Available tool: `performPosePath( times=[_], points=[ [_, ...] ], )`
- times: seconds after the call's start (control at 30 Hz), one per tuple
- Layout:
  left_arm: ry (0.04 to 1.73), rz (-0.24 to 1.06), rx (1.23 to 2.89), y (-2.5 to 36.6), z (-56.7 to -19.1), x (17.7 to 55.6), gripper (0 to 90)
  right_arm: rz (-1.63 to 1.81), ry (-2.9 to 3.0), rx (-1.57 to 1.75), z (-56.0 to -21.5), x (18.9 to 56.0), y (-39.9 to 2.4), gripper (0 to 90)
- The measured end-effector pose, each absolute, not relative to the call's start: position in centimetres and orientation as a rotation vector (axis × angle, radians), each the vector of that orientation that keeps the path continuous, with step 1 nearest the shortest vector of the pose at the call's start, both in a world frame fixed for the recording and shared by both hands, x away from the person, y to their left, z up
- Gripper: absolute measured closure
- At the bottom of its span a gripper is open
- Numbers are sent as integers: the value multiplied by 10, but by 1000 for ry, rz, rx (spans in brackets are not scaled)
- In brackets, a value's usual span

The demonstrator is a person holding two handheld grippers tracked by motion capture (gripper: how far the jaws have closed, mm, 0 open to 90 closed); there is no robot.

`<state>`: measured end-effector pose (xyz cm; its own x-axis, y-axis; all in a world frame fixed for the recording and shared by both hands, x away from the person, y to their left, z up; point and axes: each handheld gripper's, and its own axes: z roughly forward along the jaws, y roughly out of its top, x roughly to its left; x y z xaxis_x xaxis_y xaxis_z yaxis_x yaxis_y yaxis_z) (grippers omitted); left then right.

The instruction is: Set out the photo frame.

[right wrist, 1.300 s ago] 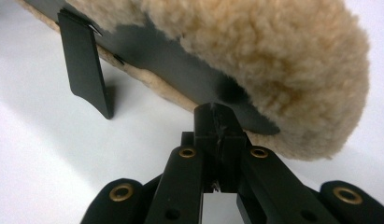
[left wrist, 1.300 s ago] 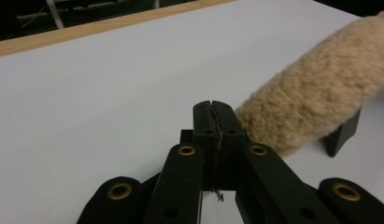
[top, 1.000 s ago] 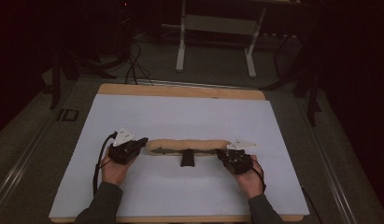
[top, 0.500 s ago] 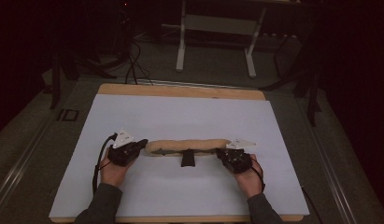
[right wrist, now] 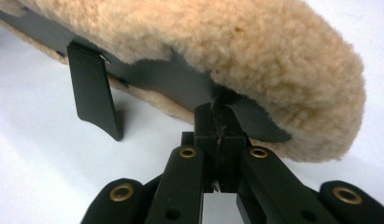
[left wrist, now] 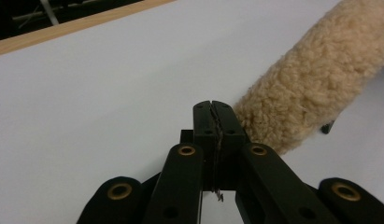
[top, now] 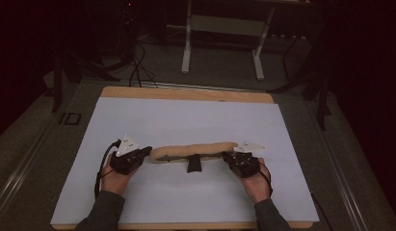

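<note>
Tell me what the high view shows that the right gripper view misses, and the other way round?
The high view takes in the whole white table, both of the person's hands and the left hand-held gripper at the fleecy pad's far end. The right gripper view shows close up that the right hand-held gripper is shut on the dark edge beneath the fleece. Both show the fleecy pad and its black strap.

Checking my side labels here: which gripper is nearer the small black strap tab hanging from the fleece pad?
Right. The right gripper sits at the fleece pad's right end, closer to the black tab; the left gripper is at the far left end.
</note>
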<state>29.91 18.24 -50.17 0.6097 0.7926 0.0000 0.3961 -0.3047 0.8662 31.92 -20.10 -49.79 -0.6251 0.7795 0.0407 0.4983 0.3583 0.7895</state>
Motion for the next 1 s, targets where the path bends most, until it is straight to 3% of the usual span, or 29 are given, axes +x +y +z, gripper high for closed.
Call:
performPosePath(
  times=[1.0],
  points=[
    [932,561,1935,178,-501,291,899,1148,2296,1077,-497,323,-180,897]
  ],
)
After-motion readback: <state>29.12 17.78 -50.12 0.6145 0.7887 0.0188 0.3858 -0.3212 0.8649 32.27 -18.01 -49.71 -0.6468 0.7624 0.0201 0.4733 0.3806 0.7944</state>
